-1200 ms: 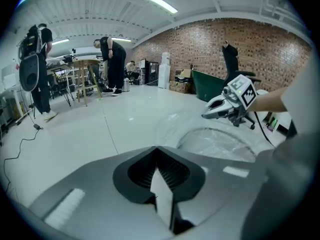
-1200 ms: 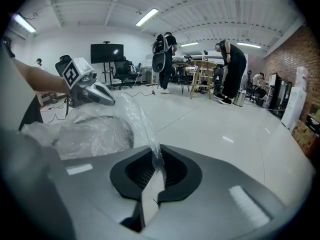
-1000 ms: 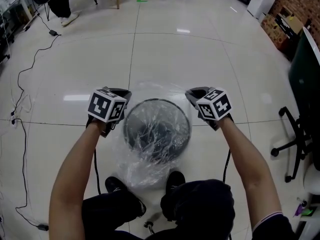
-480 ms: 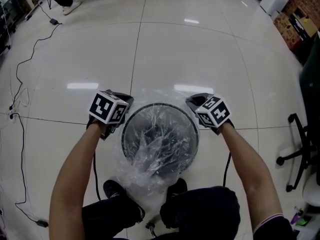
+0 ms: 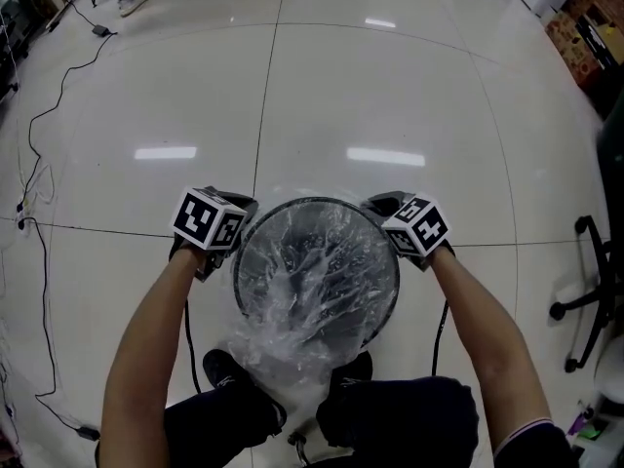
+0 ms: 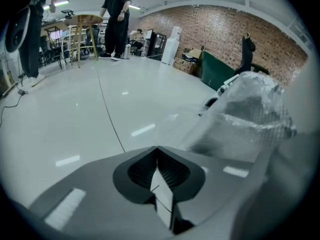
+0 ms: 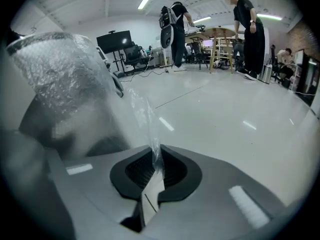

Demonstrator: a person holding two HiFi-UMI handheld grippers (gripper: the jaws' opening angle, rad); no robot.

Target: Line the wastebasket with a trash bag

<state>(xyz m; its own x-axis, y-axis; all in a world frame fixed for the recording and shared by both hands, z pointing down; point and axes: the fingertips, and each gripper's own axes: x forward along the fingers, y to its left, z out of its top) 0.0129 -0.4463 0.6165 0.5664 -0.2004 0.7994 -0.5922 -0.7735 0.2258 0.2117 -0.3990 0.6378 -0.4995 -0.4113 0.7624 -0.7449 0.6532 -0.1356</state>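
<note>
Holding a clear trash bag (image 5: 314, 279) over a round dark wastebasket (image 5: 310, 201), with one gripper at each side of the rim. Pinching a thin strip of the bag in the right gripper (image 5: 378, 206) at the rim's right edge. In the right gripper view, pressing both jaws of that gripper (image 7: 154, 173) together on the film, the strip running up from the pads toward the bag-covered basket at the left. Clamping the left gripper (image 5: 242, 207) fully closed at the rim's left edge. In the left gripper view, gripping only a faint edge of clear film, hard to make out, leading off toward the wrapped basket at the right.

Stretching the bag across the whole opening, with crumpled film sagging down inside the basket and a loose bunch spilling over the near rim. Resting the wastebasket on the pale tiled floor (image 5: 390, 86), squarely between the two grippers and just ahead of a pair of black shoes (image 5: 229, 369). Reaching in from the bottom of the head view with two bare forearms (image 5: 156, 330).

Sharing the room with an office chair (image 5: 590, 295) at the far right, well apart from the basket. Also with people (image 6: 116, 14) standing far back near a wooden table (image 6: 82, 20) and a brick wall (image 6: 225, 29).
</note>
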